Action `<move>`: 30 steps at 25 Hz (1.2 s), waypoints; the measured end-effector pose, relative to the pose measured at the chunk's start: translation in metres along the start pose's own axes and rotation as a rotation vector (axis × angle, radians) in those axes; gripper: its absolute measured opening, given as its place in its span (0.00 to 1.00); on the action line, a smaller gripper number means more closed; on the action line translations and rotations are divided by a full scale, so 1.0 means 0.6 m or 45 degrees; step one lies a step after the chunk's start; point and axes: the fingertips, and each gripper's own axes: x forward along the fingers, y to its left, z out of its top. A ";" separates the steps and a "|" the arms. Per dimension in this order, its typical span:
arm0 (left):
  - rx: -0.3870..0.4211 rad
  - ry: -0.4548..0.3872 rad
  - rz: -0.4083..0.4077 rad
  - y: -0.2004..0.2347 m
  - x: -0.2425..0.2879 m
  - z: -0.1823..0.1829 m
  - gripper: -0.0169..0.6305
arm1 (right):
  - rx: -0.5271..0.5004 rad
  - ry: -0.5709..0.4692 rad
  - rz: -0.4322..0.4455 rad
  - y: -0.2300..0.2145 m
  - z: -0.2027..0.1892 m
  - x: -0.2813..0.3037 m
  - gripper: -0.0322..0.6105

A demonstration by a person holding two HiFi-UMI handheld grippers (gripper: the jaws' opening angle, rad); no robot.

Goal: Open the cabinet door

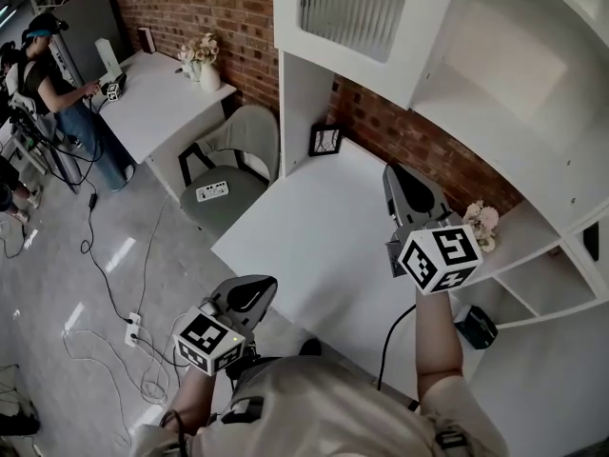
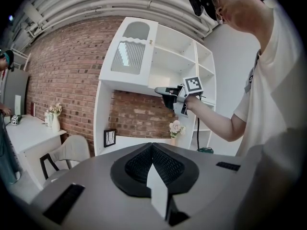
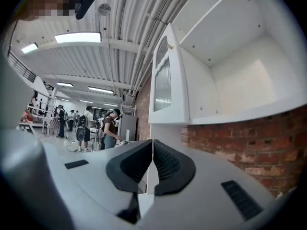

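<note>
The white cabinet door [image 1: 357, 8], with a ribbed glass pane, stands swung open at the top of the white shelf unit [image 1: 533, 112]. Behind it the compartment [image 3: 240, 71] is bare. My right gripper [image 1: 398, 174] is raised below that door, over the white counter [image 1: 324, 227], shut with nothing between its pads and clear of the door. In the right gripper view [image 3: 152, 143] the door [image 3: 168, 85] shows edge-on just ahead. My left gripper [image 1: 266, 284] hangs lower at the counter's near edge, also shut and empty [image 2: 152, 145]. Its view shows the door [image 2: 132, 56] and right gripper [image 2: 159, 90].
A small framed picture [image 1: 325, 141] and a bunch of flowers [image 1: 483, 222] stand on the counter by the brick wall. A grey chair [image 1: 233, 160] sits to the left, beside a desk with a vase [image 1: 205, 65]. A person [image 1: 57, 84] stands far left. Cables and a power strip [image 1: 133, 329] lie on the floor.
</note>
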 end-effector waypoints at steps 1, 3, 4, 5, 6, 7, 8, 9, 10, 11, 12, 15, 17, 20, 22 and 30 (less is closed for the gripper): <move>0.001 -0.001 -0.004 -0.003 0.001 0.001 0.05 | -0.005 -0.009 -0.018 -0.010 0.010 0.004 0.09; 0.002 -0.008 -0.006 -0.008 0.002 0.002 0.05 | -0.012 -0.025 -0.046 -0.028 0.030 0.015 0.10; 0.003 -0.011 -0.004 -0.010 0.001 0.003 0.05 | -0.022 -0.033 -0.061 -0.036 0.041 0.020 0.10; 0.005 -0.014 -0.002 -0.012 -0.001 0.003 0.05 | -0.039 -0.040 -0.076 -0.044 0.053 0.024 0.10; 0.008 -0.017 0.002 -0.013 -0.002 0.004 0.05 | -0.060 -0.046 -0.087 -0.051 0.064 0.029 0.14; 0.009 -0.019 0.006 -0.013 -0.004 0.005 0.05 | -0.079 -0.049 -0.094 -0.058 0.074 0.034 0.23; 0.009 -0.019 0.011 -0.012 -0.005 0.006 0.05 | -0.092 -0.048 -0.098 -0.065 0.082 0.042 0.29; 0.007 -0.017 0.016 -0.011 -0.006 0.007 0.05 | -0.101 -0.045 -0.103 -0.072 0.088 0.052 0.32; 0.004 -0.017 0.023 -0.011 -0.008 0.009 0.05 | -0.108 -0.039 -0.110 -0.078 0.093 0.062 0.34; 0.002 -0.018 0.030 -0.010 -0.010 0.010 0.05 | -0.113 -0.032 -0.120 -0.083 0.096 0.073 0.36; 0.001 -0.020 0.037 -0.009 -0.013 0.012 0.05 | -0.117 -0.022 -0.130 -0.088 0.097 0.083 0.37; -0.001 -0.024 0.067 -0.002 -0.026 0.012 0.05 | -0.122 0.005 -0.143 -0.093 0.096 0.110 0.38; -0.009 -0.021 0.080 0.002 -0.034 0.010 0.05 | -0.122 0.017 -0.161 -0.100 0.095 0.118 0.39; -0.021 -0.018 0.093 0.003 -0.041 0.003 0.05 | -0.122 0.011 -0.201 -0.115 0.094 0.113 0.39; -0.028 -0.021 0.121 0.007 -0.050 -0.002 0.05 | -0.118 -0.004 -0.198 -0.113 0.093 0.117 0.39; -0.022 -0.021 0.173 0.018 -0.069 -0.015 0.05 | -0.100 -0.026 -0.214 -0.120 0.089 0.118 0.39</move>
